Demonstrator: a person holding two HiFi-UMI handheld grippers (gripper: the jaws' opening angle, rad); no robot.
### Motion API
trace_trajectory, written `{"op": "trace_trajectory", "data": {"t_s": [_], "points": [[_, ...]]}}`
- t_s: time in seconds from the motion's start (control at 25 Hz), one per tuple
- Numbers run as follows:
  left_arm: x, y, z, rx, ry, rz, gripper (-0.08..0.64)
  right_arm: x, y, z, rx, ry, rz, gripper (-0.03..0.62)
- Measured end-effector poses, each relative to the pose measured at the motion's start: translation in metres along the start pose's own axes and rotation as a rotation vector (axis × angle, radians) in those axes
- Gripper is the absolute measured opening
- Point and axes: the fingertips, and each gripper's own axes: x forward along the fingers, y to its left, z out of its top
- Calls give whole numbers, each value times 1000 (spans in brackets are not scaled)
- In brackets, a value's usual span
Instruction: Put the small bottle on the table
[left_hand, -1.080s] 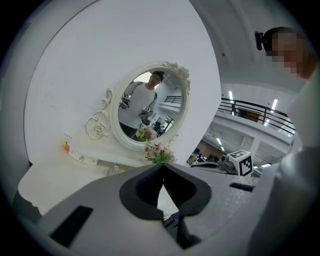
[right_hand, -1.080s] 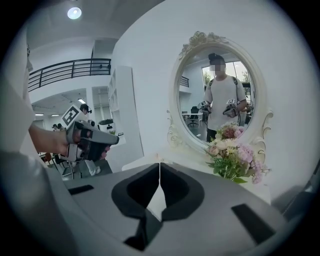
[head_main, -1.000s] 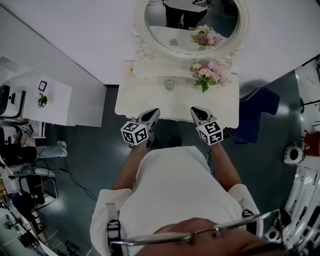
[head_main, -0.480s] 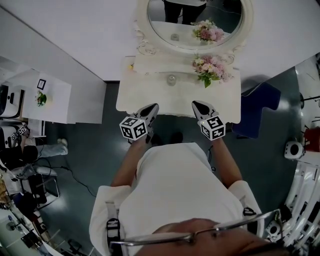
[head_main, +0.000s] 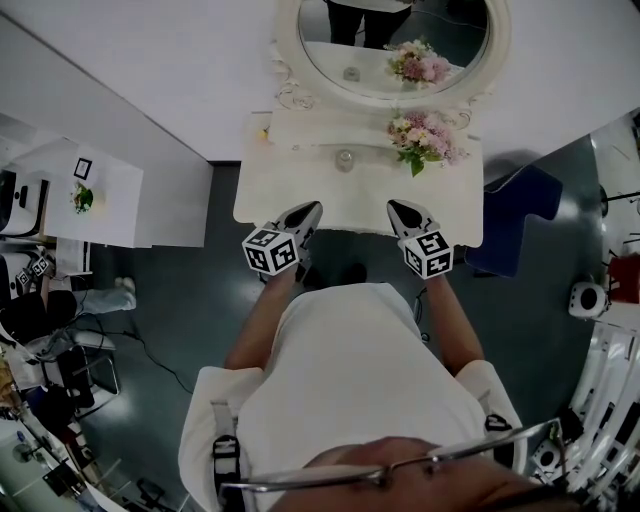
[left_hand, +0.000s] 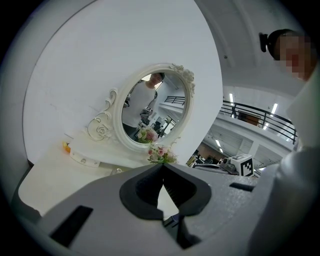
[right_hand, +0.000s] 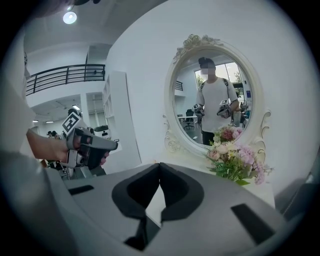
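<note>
Barely any shift: my left gripper (head_main: 312, 207) and right gripper (head_main: 394, 206) hover closed and empty over the surface's (head_main: 300, 186) 6 o'clock edge, delivering nothing.

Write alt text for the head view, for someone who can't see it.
Seen from above, a person faces a white dressing table, holding the left gripper and right gripper shut and empty at its near edge. At the back are an oval mirror, a small clear item, perhaps a bottle, at centre, and pink flowers to the right.
</note>
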Motion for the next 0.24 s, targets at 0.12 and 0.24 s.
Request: {"op": "trace_trajectory", "data": {"t_s": [0.12,0.24], "points": [[-1,3,0,-3,3,1,3,2,0,0,0,2,-3,6],[-4,5,-2,-4,10,2,5,2,1,1,3,-1,-7,6]]}}
